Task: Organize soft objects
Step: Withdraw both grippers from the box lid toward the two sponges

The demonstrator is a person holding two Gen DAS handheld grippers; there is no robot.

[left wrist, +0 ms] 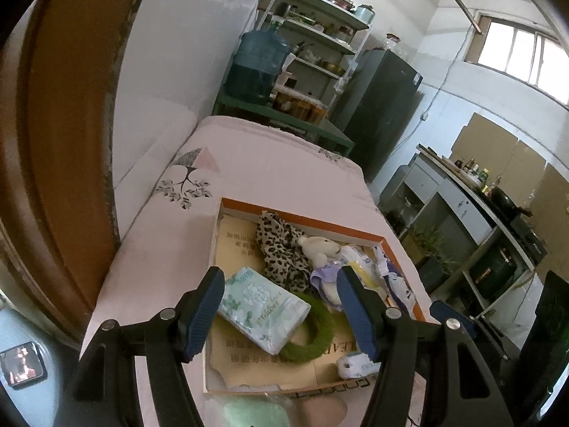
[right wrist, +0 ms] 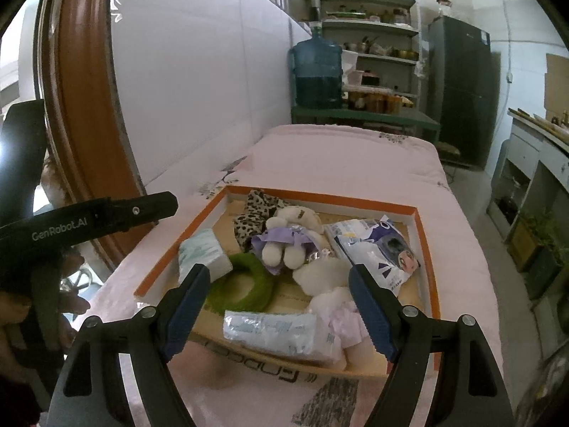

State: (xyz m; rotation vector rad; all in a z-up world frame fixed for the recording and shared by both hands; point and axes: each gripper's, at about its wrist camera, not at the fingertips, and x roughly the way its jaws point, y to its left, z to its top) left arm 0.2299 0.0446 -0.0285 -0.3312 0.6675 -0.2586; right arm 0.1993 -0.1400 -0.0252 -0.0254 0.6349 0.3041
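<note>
Fingers [right wrist: 188, 306] spread; right view alone shows the mask packet [right wrist: 384, 249].

Lighting: you work in soft daylight from the barred high window [left wrist: 526, 57], which blows out to white. Shadows: faint and diffuse on the pale pink quilted bedcover [right wrist: 348, 163]. Distortion: heavy fisheye bending, black vignette at every corner. Focus: centre sharp; your brown curved wooden frame [left wrist: 60, 135] smears towards the edge.
</note>
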